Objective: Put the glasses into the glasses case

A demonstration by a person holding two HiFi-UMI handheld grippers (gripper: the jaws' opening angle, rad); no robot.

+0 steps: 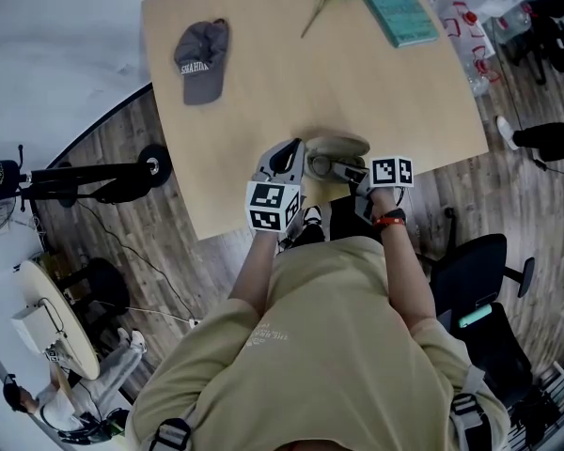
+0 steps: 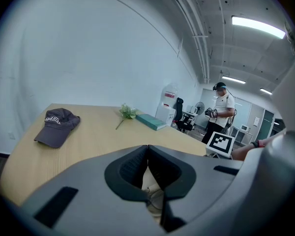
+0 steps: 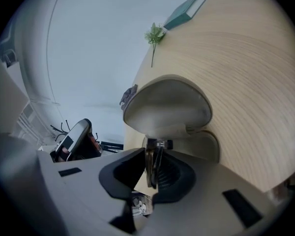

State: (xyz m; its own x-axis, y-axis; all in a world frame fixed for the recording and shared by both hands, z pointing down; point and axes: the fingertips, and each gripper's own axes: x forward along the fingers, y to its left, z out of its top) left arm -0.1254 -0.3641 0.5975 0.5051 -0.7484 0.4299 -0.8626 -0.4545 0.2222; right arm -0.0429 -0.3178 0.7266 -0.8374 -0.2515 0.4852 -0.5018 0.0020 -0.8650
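Right tongs (image 3: 152, 150) pinched narrow on folded glasses (image 3: 151, 167), held edge-on just in front of open glasses case (image 3: 169, 107), lid up, at near edge of table (image 3: 255, 73). Left tongs (image 2: 147, 147) closed tip to tip, nothing seen between. Glasses judged light, thin-framed, fragile, lenses slippery. Best grip probably at bridge or hinge, gentle squeeze. Case looked light, might slide.

The left claw (image 2: 147, 149), jaws together, points over a table (image 2: 88, 141) bearing a cap (image 2: 56, 127), sprig (image 2: 126, 112) and book (image 2: 150, 121).
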